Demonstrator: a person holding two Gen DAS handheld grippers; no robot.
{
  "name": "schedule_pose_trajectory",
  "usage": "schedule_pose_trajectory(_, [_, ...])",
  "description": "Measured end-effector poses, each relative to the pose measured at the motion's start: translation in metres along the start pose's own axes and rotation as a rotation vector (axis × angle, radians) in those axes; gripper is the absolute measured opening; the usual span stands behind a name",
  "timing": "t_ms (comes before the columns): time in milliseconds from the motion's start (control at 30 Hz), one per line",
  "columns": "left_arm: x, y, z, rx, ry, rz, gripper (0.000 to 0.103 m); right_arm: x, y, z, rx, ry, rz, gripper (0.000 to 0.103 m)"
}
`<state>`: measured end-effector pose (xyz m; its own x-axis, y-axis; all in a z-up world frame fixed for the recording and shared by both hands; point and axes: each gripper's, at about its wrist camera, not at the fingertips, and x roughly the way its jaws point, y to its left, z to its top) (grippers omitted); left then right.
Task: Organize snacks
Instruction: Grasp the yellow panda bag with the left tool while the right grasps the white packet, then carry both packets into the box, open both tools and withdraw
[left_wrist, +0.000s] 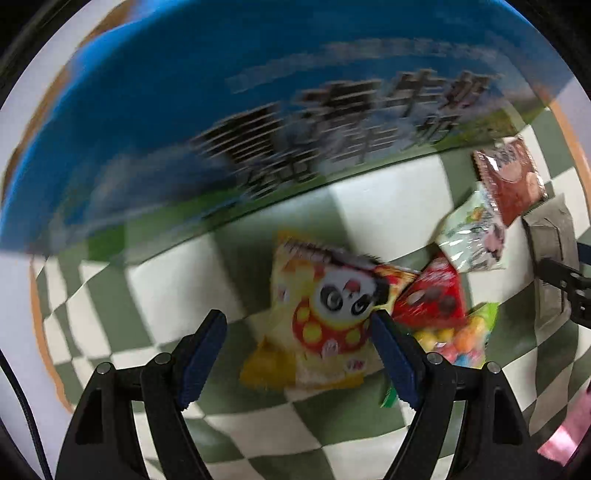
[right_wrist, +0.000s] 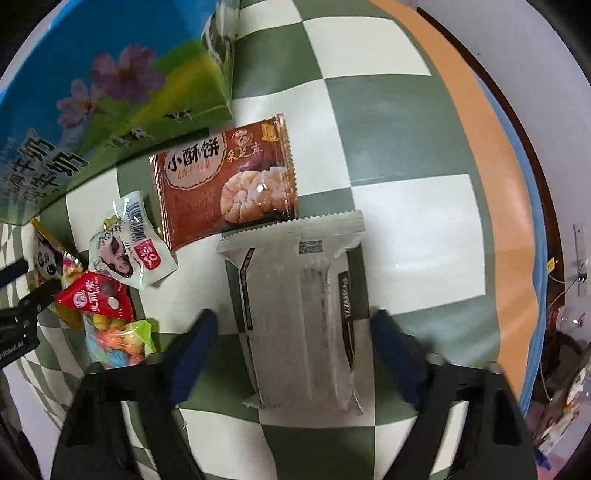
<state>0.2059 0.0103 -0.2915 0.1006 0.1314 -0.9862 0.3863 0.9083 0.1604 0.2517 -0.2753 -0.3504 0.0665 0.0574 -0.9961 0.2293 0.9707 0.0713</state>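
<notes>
The left gripper (left_wrist: 299, 325) stood wide open, with nothing between its blue pads (left_wrist: 201, 360). The yellow panda packet (left_wrist: 321, 314) lay on the cloth just ahead, and its right edge seemed to touch the right pad, though the blur made this uncertain. The right gripper (right_wrist: 295, 328) was also released, its fingers on both sides of the long silver packet (right_wrist: 299, 306) but apart from it.

Next to the yellow packet lay a red triangular packet (left_wrist: 432, 295), partly over a clear bag of coloured candy balls (left_wrist: 454, 339). Behind them was a pale packet with a barcode (right_wrist: 129, 240), and further back a brown pastry packet (right_wrist: 225, 181), whose lower edge met the top seam of the silver packet.

All the snacks rested on a green and white checkered cloth (right_wrist: 399, 118). At the far side stood a big blue milk carton box (right_wrist: 110, 92), printed with flowers, grass and small cows; in the left wrist view it was strongly blurred. The cloth ended at an orange border (right_wrist: 491, 177), then a blue strip and a dark table rim. Beyond it the wall (right_wrist: 546, 55) was pale, and some cluttered small objects (right_wrist: 565, 350) stood low at the right, too unclear to name.
</notes>
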Motion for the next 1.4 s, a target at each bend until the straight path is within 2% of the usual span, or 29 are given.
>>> schedule_pose_trajectory(67, [0.002, -0.006, 0.002, 0.008, 0.001, -0.002, 0.076, 0.003, 0.001, 0.0, -0.007, 0.003, -0.011, 0.067])
schedule_pose_trajectory(100, [0.003, -0.008, 0.002, -0.001, 0.009, -0.023, 0.066, 0.003, 0.003, -0.001, -0.014, 0.001, -0.008, 0.061])
schedule_pose_trajectory(167, [0.006, -0.005, 0.0, -0.052, 0.024, -0.079, 0.053, 0.003, 0.007, -0.004, -0.024, 0.011, 0.002, 0.06])
schedule_pose_trajectory(300, [0.01, 0.005, -0.016, -0.192, 0.053, -0.143, 0.051, 0.003, 0.019, -0.018, -0.045, 0.051, 0.032, 0.059])
schedule_pose_trajectory(533, [0.029, 0.035, -0.089, -0.474, 0.17, -0.27, 0.05, 0.007, 0.036, -0.062, -0.086, 0.133, 0.082, 0.059])
schedule_pose_trajectory(633, [0.033, 0.039, -0.118, -0.527, 0.195, -0.281, 0.05, 0.01, 0.044, -0.078, -0.105, 0.168, 0.094, 0.059])
schedule_pose_trajectory(867, [0.052, 0.032, -0.151, -0.538, 0.234, -0.316, 0.055, 0.015, 0.055, -0.093, -0.123, 0.195, 0.086, 0.059])
schedule_pose_trajectory(1000, [0.059, 0.021, -0.149, -0.49, 0.249, -0.266, 0.055, 0.016, 0.056, -0.077, -0.118, 0.199, 0.071, 0.06])
schedule_pose_trajectory(1167, [0.06, -0.001, -0.146, -0.448, 0.245, -0.215, 0.055, 0.019, 0.061, -0.077, -0.118, 0.208, 0.049, 0.061])
schedule_pose_trajectory(1300, [0.057, -0.013, -0.14, -0.451, 0.233, -0.198, 0.052, 0.023, 0.064, -0.083, -0.115, 0.194, 0.036, 0.061])
schedule_pose_trajectory(1333, [0.051, -0.019, -0.12, -0.453, 0.227, -0.199, 0.052, 0.024, 0.069, -0.084, -0.115, 0.187, 0.035, 0.06])
schedule_pose_trajectory(1400, [0.045, -0.017, -0.127, -0.451, 0.218, -0.211, 0.048, 0.019, 0.068, -0.089, -0.114, 0.162, 0.043, 0.058])
